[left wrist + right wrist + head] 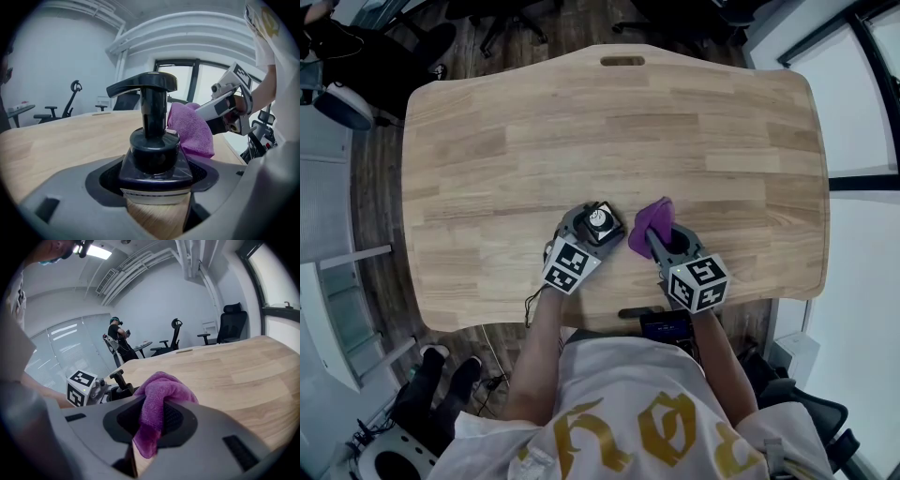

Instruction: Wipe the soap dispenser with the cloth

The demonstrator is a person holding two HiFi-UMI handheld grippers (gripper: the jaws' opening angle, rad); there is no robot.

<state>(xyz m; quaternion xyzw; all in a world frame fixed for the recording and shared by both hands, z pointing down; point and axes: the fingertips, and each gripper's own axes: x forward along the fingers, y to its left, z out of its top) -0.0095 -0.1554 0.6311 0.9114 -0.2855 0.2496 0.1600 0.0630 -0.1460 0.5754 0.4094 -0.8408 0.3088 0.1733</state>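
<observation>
A soap dispenser point(601, 221) with a black pump head point(149, 104) stands upright near the table's front edge. My left gripper point(589, 234) is shut on the soap dispenser, its jaws clamped on the body just under the black collar point(154, 154). A purple cloth point(653, 224) bunches out of my right gripper point(667, 236), which is shut on it. In the left gripper view the cloth point(190, 130) hangs right beside the pump, close to the collar; touching or not I cannot tell. In the right gripper view the cloth point(159, 401) droops between the jaws, with the dispenser point(119, 383) at the left.
The wooden table point(609, 131) has a cable slot point(622, 61) at its far edge. Office chairs point(229, 326) stand beyond the table, and a person point(117, 336) stands far off in the room. A window wall runs along the right side.
</observation>
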